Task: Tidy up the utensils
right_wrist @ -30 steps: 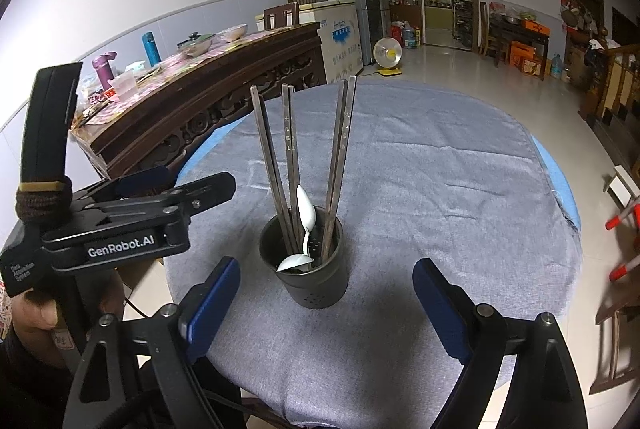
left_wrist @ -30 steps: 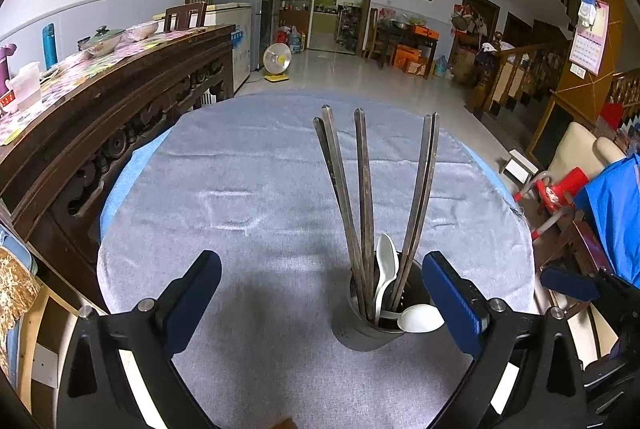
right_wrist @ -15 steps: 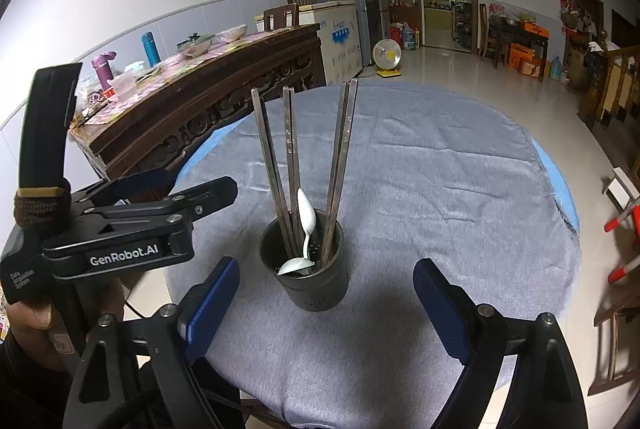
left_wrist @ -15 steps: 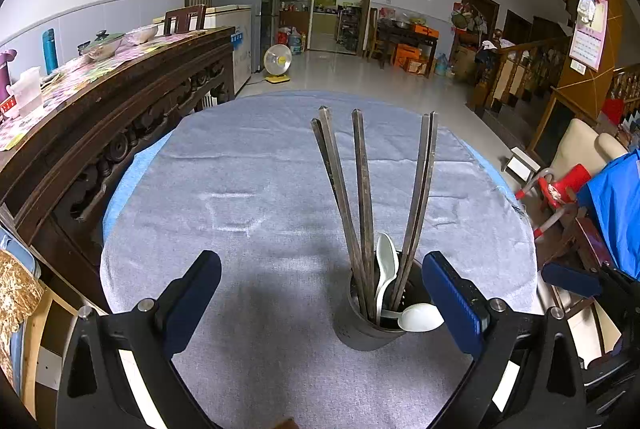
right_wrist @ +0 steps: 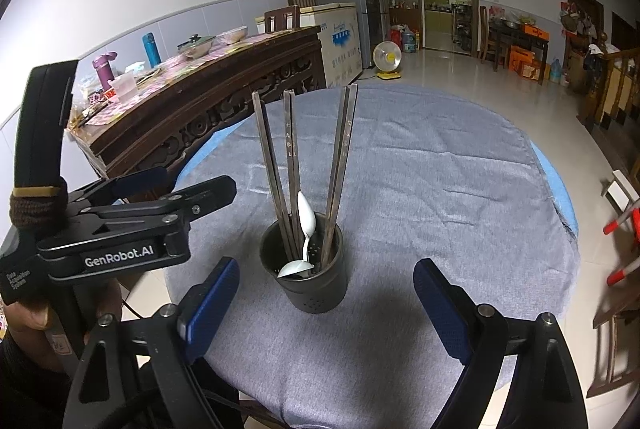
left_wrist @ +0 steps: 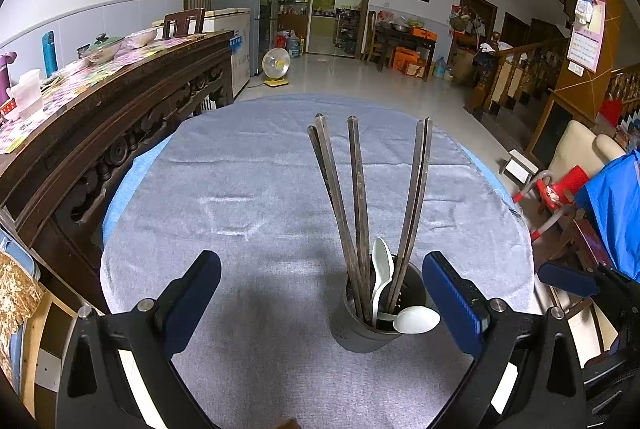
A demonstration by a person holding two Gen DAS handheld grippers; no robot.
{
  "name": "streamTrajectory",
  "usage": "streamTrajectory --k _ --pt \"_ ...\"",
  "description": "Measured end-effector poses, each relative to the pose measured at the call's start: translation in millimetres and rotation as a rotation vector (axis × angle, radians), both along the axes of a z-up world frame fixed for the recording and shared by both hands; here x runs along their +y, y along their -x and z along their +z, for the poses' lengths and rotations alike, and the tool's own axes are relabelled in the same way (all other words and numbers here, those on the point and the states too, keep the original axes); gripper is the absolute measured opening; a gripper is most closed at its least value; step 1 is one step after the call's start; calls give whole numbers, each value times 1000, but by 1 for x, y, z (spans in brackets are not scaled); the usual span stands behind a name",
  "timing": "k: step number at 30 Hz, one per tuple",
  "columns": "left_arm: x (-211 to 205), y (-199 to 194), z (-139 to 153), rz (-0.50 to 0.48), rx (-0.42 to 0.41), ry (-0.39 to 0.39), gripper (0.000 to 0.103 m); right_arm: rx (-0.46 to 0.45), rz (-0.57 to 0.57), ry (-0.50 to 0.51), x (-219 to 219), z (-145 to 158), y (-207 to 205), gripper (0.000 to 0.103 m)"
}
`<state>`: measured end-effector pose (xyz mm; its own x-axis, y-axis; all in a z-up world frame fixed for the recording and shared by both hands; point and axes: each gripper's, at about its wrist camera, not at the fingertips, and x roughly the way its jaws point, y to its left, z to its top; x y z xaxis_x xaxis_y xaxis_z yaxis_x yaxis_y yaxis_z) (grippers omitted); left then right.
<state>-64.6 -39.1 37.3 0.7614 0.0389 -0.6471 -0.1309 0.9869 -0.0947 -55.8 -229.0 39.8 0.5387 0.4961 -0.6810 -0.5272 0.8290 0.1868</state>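
A dark round utensil holder (left_wrist: 370,331) (right_wrist: 314,287) stands upright on the grey cloth of the round table (left_wrist: 240,189) (right_wrist: 420,169). Several dark chopsticks (left_wrist: 358,197) (right_wrist: 290,165) stand in it, fanned out. Two white spoons (left_wrist: 380,269) (right_wrist: 306,219) are in it, one with its bowl (left_wrist: 416,319) over the rim. My left gripper (left_wrist: 320,291) is open and empty, with the holder between its fingers on the right side. My right gripper (right_wrist: 326,303) is open and empty, just short of the holder.
The left gripper's body (right_wrist: 120,229) and the hand holding it are at the left of the right wrist view. A carved wooden sideboard (left_wrist: 100,101) with bottles and dishes runs along the table's left. Red chair (left_wrist: 560,185) and blue cloth (left_wrist: 616,205) lie right.
Both views have shifted very slightly. The holder, chopsticks and spoons stay as they were, and both grippers remain open.
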Motion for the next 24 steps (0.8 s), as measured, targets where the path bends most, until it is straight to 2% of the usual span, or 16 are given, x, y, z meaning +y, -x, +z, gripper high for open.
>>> streamTrajectory --k 24 --pt "0 -8 -3 1 24 2 102 12 13 9 3 -2 -6 91"
